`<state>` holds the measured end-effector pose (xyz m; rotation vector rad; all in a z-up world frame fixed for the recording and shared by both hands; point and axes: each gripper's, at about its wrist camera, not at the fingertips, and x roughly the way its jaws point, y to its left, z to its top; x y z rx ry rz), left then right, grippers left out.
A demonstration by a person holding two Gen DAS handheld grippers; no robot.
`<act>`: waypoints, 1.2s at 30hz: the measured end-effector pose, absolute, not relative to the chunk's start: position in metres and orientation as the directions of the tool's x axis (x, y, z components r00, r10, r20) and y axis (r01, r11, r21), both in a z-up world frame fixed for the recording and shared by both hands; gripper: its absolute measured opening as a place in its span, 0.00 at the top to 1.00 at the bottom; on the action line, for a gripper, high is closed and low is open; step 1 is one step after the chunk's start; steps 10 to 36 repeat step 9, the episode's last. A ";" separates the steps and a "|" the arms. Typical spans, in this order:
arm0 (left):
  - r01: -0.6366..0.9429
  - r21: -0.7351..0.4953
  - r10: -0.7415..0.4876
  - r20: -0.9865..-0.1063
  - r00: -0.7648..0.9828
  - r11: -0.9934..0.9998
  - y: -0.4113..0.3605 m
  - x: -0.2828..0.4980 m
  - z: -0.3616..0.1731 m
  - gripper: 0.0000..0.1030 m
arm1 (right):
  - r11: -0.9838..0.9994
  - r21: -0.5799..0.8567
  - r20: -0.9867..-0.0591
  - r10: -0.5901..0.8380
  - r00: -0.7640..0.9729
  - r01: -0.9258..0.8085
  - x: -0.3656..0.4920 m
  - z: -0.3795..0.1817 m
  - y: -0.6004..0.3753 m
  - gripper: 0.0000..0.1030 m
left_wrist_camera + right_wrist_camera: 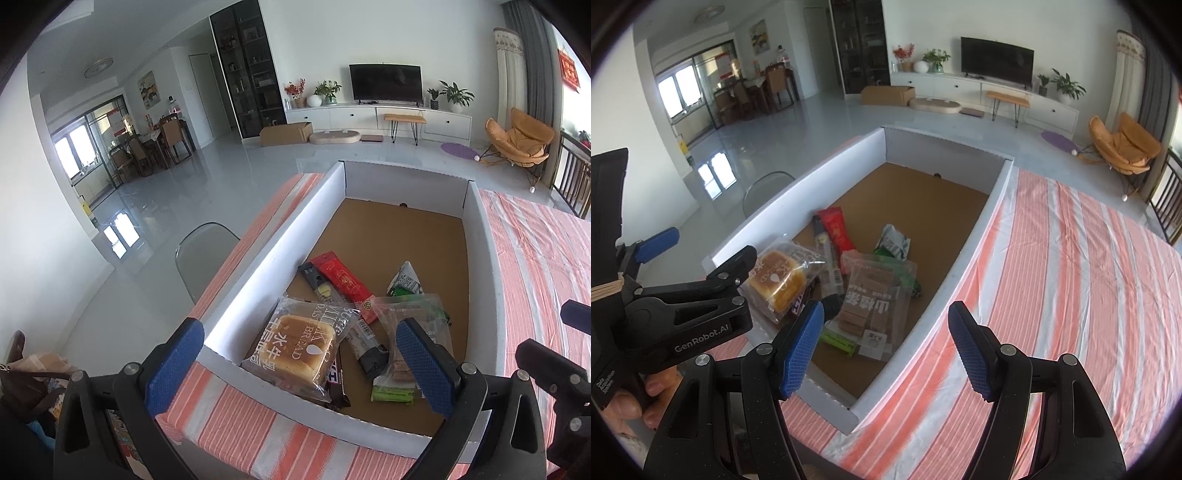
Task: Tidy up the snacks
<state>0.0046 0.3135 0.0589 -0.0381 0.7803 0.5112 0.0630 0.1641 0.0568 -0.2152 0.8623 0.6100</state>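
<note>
A white box [280, 240] with a brown floor stands on the striped table and holds several snacks: a milk bread pack [299, 347], a red stick pack [343, 284], a dark bar [317, 280], a clear brown-snack bag [410, 332] and a green-white pouch [404, 280]. My left gripper [299, 369] is open and empty above the box's near end. My right gripper [886, 350] is open and empty over the box's near right wall [960, 266]. The bread [779, 284] and the clear bag [875, 299] also show in the right wrist view, with the left gripper [701, 258] at left.
The orange-and-white striped tablecloth [1052, 277] spreads right of the box. A grey chair [203, 251] stands left of the table. A bag [26, 380] sits at lower left. Beyond are a glossy floor, TV stand and orange armchair [517, 144].
</note>
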 end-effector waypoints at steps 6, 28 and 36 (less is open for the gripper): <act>-0.461 0.153 0.433 -0.675 0.597 0.874 0.315 0.003 0.058 0.00 | 0.804 0.049 -0.764 0.413 0.496 -0.593 0.060 0.056 0.170 0.29; -0.458 0.164 0.438 -0.672 0.597 0.874 0.312 0.002 0.059 0.00 | 0.804 0.058 -0.766 0.416 0.490 -0.592 0.061 0.055 0.169 0.29; -0.458 0.164 0.438 -0.672 0.597 0.874 0.312 0.002 0.059 0.00 | 0.804 0.058 -0.766 0.416 0.490 -0.592 0.061 0.055 0.169 0.29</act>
